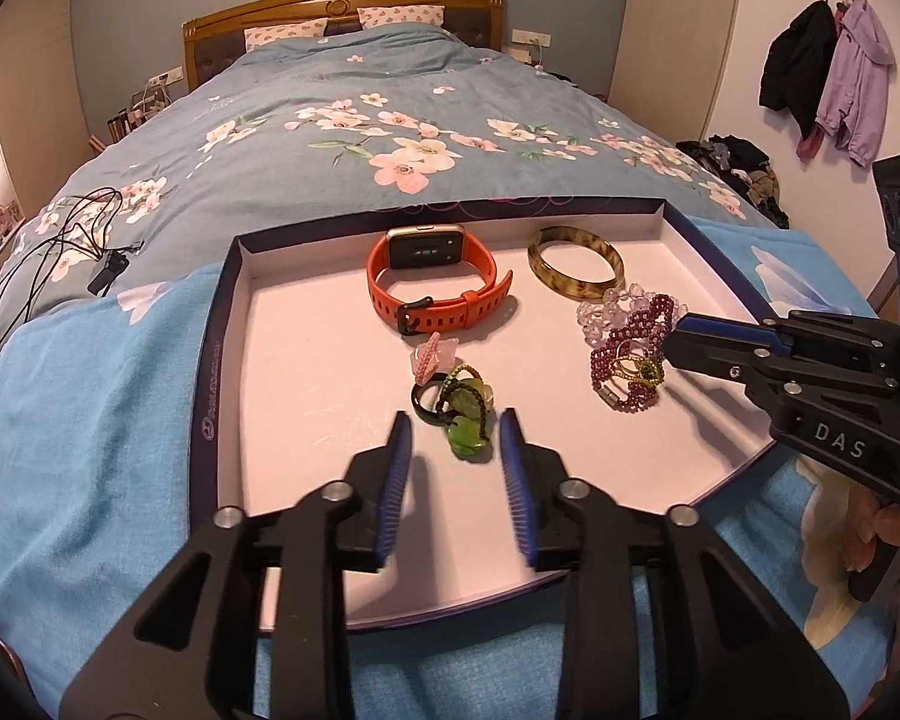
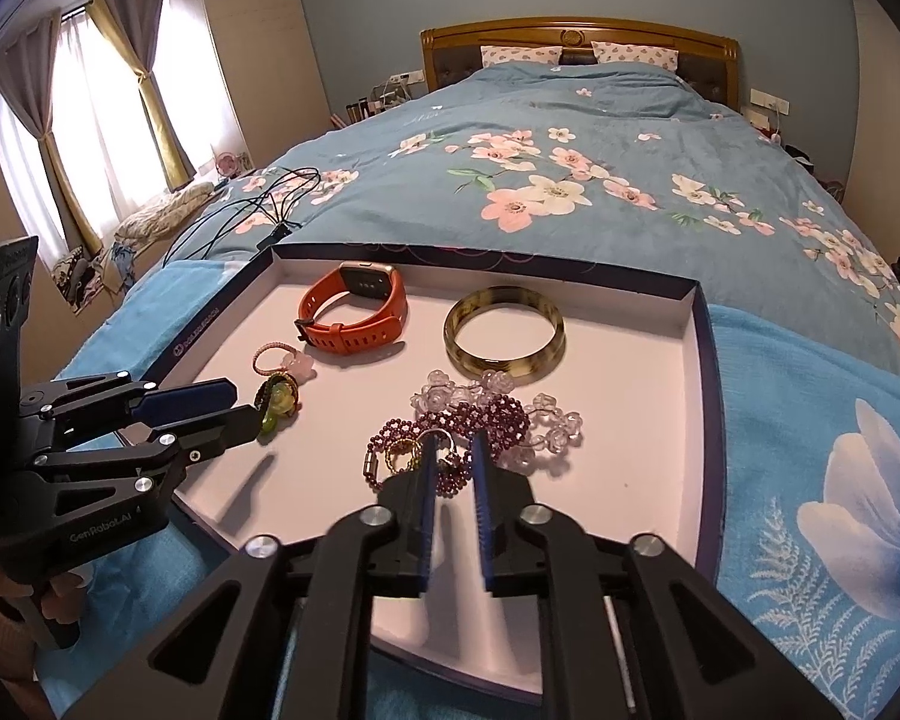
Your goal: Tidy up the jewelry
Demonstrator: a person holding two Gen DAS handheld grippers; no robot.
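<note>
On the bed, inside a shallow box lid [image 1: 222, 324] with a pale floor, I see the jewelry spread out. An orange watch [image 1: 435, 279] lies at the back, beside a mottled tortoiseshell bangle [image 1: 576, 264]. My left claw [image 1: 456, 426] stands partly open, its blue pads just short of a green bead ornament [image 1: 465, 414] tangled with a black ring, gripping nothing. My right claw [image 2: 450, 447] is parted narrowly at a purple beaded bracelet [image 2: 486, 414] and small gold rings; I cannot tell whether it pinches them.
</note>
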